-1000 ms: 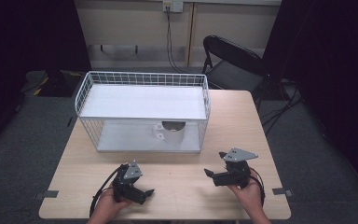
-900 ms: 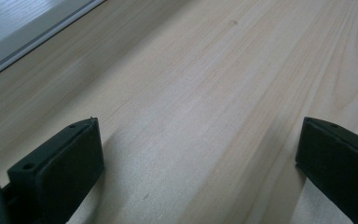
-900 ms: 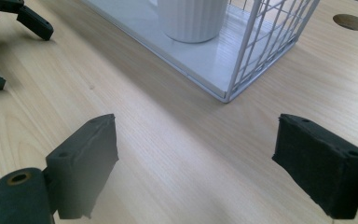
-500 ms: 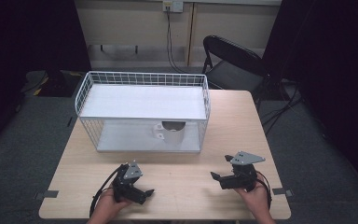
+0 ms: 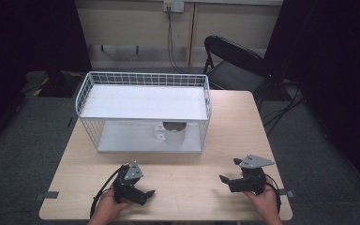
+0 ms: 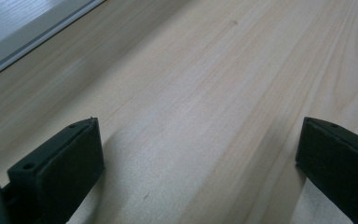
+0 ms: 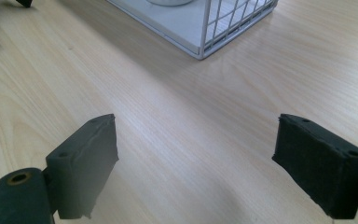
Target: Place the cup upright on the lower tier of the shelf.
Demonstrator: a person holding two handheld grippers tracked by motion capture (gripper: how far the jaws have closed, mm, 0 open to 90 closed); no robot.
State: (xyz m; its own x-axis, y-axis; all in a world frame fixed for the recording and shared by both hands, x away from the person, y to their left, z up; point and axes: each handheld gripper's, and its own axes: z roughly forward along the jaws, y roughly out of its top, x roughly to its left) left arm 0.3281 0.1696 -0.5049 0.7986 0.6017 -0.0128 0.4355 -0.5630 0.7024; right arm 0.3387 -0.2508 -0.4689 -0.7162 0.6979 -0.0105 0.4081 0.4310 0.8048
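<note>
Both claws are held low over the bare worktop (image 5: 192, 173) near its front edge, well apart. The left claw (image 5: 146, 193) is spread wide with nothing between its jaws, and so is the right claw (image 5: 229, 172). The wire rack (image 5: 143, 112) stands farther back, a white cup (image 5: 173, 132) being seen on its lower shelf.

I can read no text, label, brand or number anywhere: nothing legible on the wire basket (image 5: 143, 84), the bench (image 5: 234, 122), or either gripper.
</note>
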